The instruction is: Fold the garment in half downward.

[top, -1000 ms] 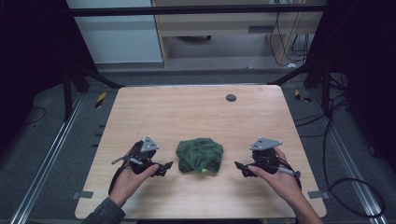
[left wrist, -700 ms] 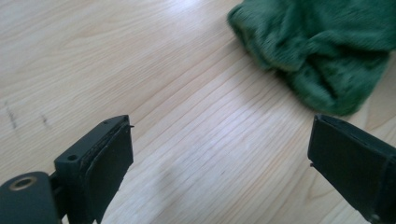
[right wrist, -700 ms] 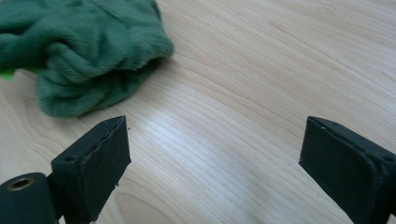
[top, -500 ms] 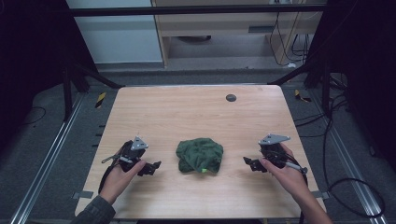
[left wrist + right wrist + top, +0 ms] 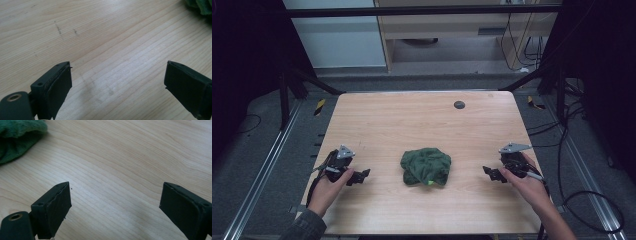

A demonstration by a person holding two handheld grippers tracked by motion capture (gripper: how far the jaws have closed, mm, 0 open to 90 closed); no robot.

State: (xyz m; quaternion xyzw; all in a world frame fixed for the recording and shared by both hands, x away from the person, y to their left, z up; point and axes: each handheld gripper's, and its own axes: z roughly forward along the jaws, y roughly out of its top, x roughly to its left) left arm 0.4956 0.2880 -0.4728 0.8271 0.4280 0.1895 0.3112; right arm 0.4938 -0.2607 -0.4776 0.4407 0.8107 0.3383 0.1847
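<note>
We hold our left gripper [image 5: 362, 176] low at the near left, jaws spread wide and pointing right. Our right gripper [image 5: 488, 173] sits at the near right, jaws equally wide, pointing left. Both forearms reach in from the near edge.

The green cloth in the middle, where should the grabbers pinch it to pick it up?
Probably by its outer folds. The green cloth lies bunched in a soft heap between the left gripper and the right gripper, both with jaws open and apart from it. Each could come in low from its own side and pinch the nearest raised edge.
</note>
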